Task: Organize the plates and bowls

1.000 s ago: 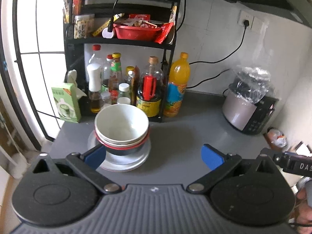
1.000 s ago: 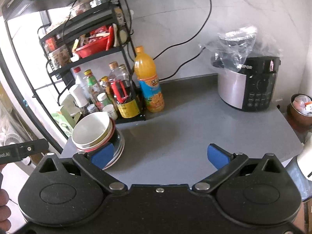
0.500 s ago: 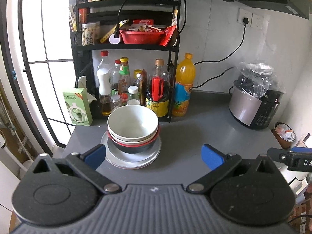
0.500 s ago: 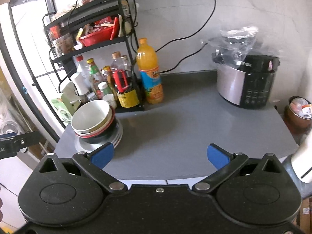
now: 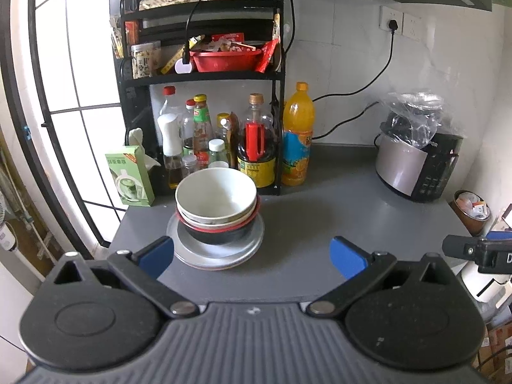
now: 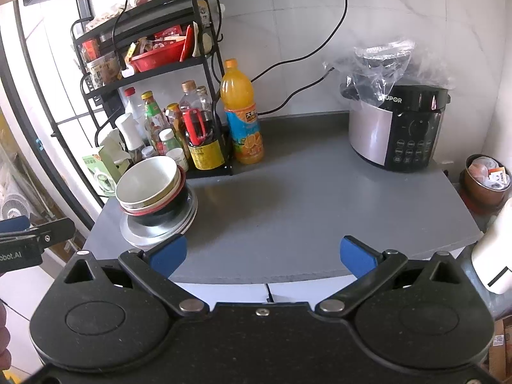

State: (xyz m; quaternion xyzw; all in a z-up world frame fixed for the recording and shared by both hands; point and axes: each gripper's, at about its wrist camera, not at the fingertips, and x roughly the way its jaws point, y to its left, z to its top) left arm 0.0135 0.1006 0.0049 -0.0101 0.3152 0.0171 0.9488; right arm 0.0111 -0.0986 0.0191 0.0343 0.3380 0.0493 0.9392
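Here, left of the orange bottle (image 5: pixel 297 134), three round nested bowls (image 5: pixel 216 198) sit on stacked metal plates (image 5: pixel 220 249) on the matte grey counter (image 5: pixel 320 224), both the left gripper (image 5: pixel 252 252) and the right gripper (image 6: pixel 260 254) spread apart, empty.

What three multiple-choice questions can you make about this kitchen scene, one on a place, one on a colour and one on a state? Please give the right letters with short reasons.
1. Where do the bowls stand?
A. on the plates
B. on the rack shelf
C. on the rice cooker

2. What colour is the bottle beside the rack?
A. green
B. orange
C. purple

3. How are both grippers?
A. shut on a bowl
B. shut on a plate
C. open, holding nothing

Answers:
1. A: the nested bowls rest on the plates on the counter.
2. B: the orange bottle stands right of the rack.
3. C: the left gripper and right gripper have fingers spread, with nothing between.
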